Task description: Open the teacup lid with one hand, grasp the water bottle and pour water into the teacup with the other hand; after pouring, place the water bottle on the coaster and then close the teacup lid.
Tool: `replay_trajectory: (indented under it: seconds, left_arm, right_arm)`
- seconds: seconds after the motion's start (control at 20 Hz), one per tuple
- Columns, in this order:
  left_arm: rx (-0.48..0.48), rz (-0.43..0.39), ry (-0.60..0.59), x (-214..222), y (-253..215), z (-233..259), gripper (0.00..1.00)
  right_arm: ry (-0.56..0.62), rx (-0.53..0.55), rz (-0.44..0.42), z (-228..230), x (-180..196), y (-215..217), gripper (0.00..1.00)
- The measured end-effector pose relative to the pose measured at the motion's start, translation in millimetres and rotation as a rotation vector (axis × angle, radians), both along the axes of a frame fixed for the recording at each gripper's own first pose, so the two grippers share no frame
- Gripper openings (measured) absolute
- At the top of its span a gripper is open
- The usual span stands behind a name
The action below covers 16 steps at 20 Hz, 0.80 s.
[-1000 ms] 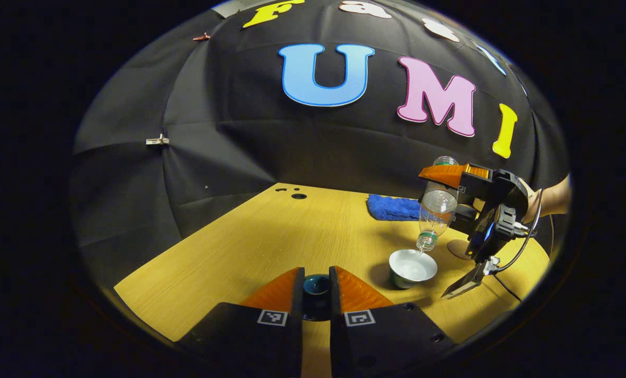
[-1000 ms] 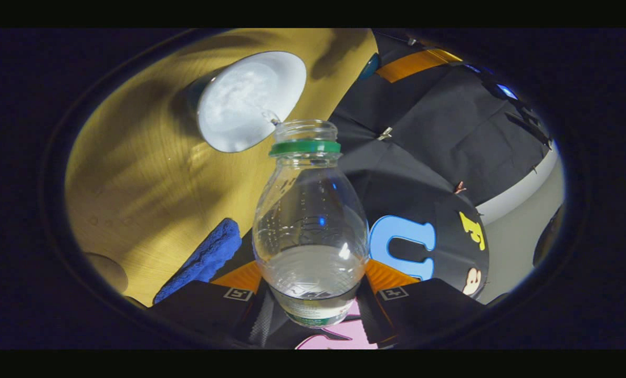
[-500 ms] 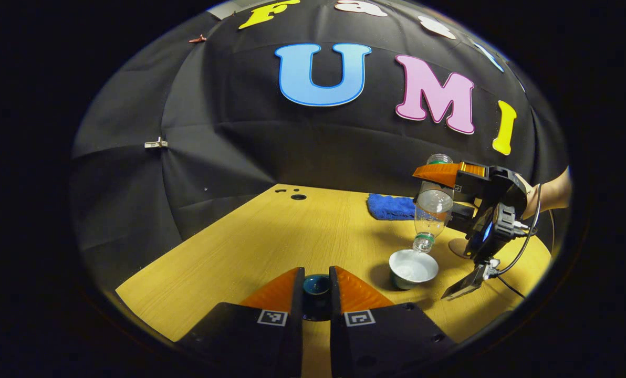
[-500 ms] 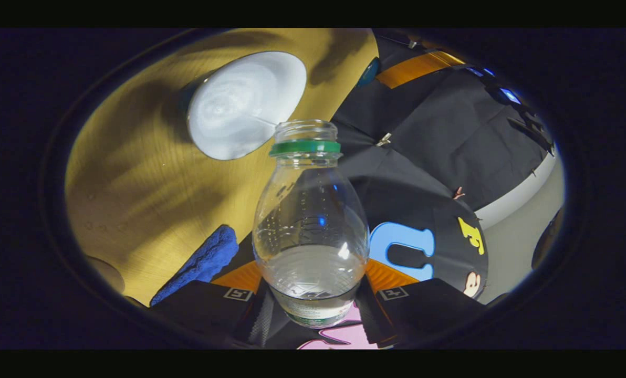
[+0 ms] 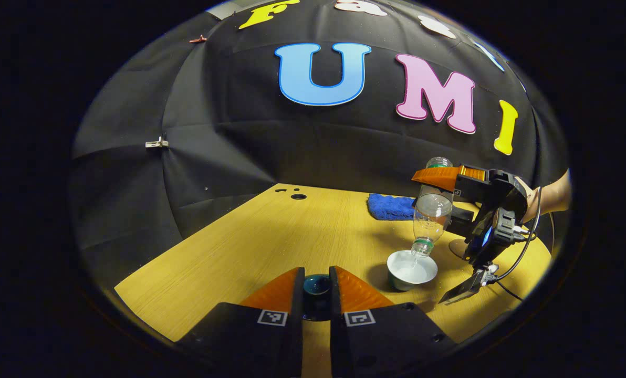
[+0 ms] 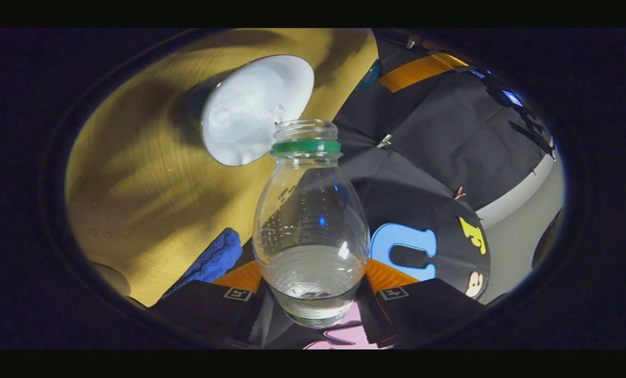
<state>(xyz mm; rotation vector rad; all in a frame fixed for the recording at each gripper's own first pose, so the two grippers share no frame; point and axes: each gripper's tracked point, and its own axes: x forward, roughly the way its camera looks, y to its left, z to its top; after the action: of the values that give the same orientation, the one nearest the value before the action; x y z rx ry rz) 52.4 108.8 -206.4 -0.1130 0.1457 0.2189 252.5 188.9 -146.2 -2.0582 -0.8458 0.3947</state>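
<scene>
In the left gripper view, my left gripper [image 5: 316, 286] sits low over the wooden table [image 5: 250, 247], its two fingers closed in on the dark teal teacup lid [image 5: 316, 285], which is pinched between them. To the right, the teacup [image 5: 411, 268] stands open on the table, white inside with a dark outer wall. Directly above it I see the water bottle [image 5: 429, 215] tipped mouth-down, its green neck ring just over the cup's rim and a thin stream running into the cup. The right gripper [image 5: 439, 202] clamps the bottle's body from the side, and a hand [image 5: 546, 197] holds that gripper from the right edge. A blue cloth [image 5: 392, 207] lies farther back on the table, and the round brown coaster [image 5: 457, 247] peeks out behind the right gripper, just beside the cup.

In the right gripper view, my right gripper [image 6: 313, 286] has both fingers pressed against the lower body of the water bottle [image 6: 310, 231], one on each side. The bottle is uncapped, with water pooled at the gripped end. Its mouth sits at the edge of the teacup [image 6: 258, 107], whose white interior shows water. The blue cloth [image 6: 210, 260] lies at lower left, and a sliver of the coaster [image 6: 112, 275] shows near the edge. The left gripper [image 6: 418, 68] appears at the top, with the teal lid [image 6: 372, 73] at its tip.
</scene>
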Motion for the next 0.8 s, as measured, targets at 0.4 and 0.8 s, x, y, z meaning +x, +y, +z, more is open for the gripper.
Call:
replay_trajectory:
  seconds: [0.4, 0.8]
  left_arm:
    - [0.003, -0.001, 0.003, -3, -8, 1, 0.25]
    - [-0.010, -0.004, -0.036, 1, -19, 27, 0.25]
  right_arm:
    - [0.113, 0.161, -0.098, 13, -1, -19, 0.71]
    - [0.466, 0.748, -0.327, 45, -13, -73, 0.72]
